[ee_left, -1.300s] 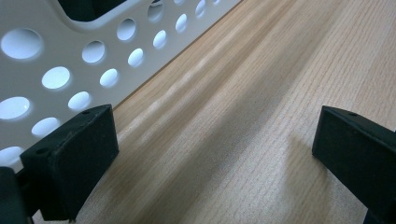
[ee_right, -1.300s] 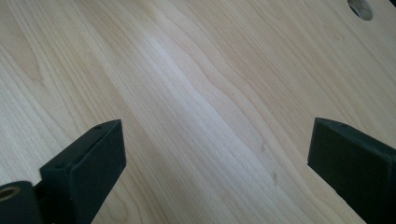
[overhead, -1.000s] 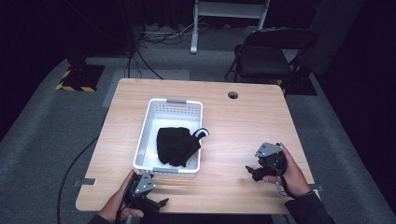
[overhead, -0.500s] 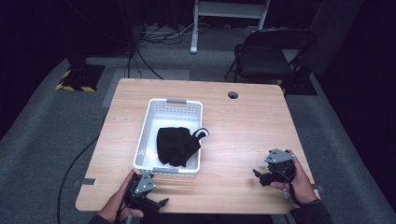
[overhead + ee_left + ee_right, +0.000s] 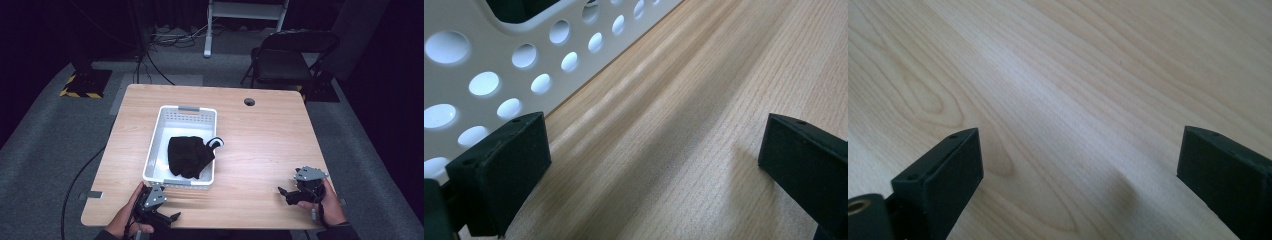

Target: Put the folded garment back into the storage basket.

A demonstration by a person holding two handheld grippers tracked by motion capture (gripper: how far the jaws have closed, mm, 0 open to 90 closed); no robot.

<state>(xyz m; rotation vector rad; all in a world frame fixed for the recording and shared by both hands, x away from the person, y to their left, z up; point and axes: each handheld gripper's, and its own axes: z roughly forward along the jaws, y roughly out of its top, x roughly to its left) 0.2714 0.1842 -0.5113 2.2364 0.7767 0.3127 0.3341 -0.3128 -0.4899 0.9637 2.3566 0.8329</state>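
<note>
Both grippers — left gripper [image 5: 167, 218], right gripper [image 5: 286, 194] — gape wide, empty, near the table's [image 5: 260, 135] front edge.

I can't make out any readable text, label, brand or number anywhere on my feeds. The nearest thing to a sign is the yellow-and-black hazard striping [image 5: 75, 93] edging the dark base plate on the floor left of the table, and it carries no words. Both gripper views give me plain wood grain and no print.
</note>
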